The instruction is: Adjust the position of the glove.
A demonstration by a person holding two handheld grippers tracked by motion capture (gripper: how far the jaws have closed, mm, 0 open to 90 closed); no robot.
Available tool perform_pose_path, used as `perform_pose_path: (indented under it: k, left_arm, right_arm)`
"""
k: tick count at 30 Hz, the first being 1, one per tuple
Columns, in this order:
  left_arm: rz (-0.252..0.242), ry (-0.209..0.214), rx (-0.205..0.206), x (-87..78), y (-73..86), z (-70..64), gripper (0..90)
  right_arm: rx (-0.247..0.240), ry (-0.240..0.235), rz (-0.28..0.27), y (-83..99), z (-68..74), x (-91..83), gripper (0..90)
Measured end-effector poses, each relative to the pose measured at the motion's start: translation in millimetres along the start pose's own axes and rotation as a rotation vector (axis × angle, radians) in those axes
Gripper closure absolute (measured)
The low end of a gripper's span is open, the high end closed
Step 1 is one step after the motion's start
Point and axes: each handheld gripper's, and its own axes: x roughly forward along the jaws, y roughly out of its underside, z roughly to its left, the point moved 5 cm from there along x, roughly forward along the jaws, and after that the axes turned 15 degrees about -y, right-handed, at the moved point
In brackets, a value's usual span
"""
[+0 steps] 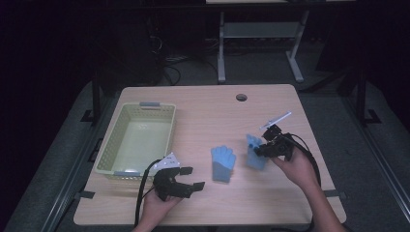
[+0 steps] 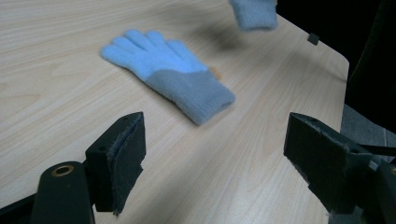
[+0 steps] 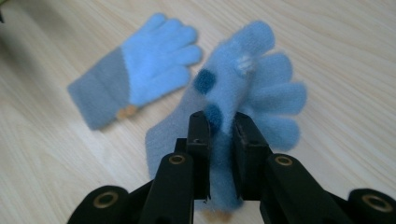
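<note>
Pale wood-grain table (image 1: pixel 203 111), rounded corners, small round hole near far edge. Perforated pale-green plastic basket (image 1: pixel 164 133) at left. Fuzzy blue knit glove with grey cuff (image 2: pixel 168 72) flat at centre. Second fuzzy blue glove (image 3: pixel 252 88) pinched in right gripper (image 3: pixel 220 133). Left gripper (image 2: pixel 212 144) near front edge, jaws spread wide, empty.

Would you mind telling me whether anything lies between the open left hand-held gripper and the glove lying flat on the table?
Nothing visible does. The left hand-held gripper has its jaws apart, and bare table runs from them to the flat glove. The other glove is pinched in the right hand-held gripper, off to the side.
</note>
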Motion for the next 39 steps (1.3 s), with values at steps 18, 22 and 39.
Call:
perform_pose_path:
  k: [18,22,39]
  left_arm:
    - [-0.009,-0.005,-0.006,-1.6,-0.3,3.1,20.3]
    - [-0.011,-0.006,-0.005,-2.6,-0.3,3.8,20.3]
    - [-0.009,-0.008,-0.008,-3.2,-0.1,6.4,20.4]
  right_arm:
    - [-0.1,-0.129,0.06,-31.9,46.2,53.9,78.3]
    - [-0.11,-0.144,0.073,-38.0,52.8,63.8,78.2]
    - [-0.139,-0.097,0.14,-40.9,52.5,92.1,73.3]
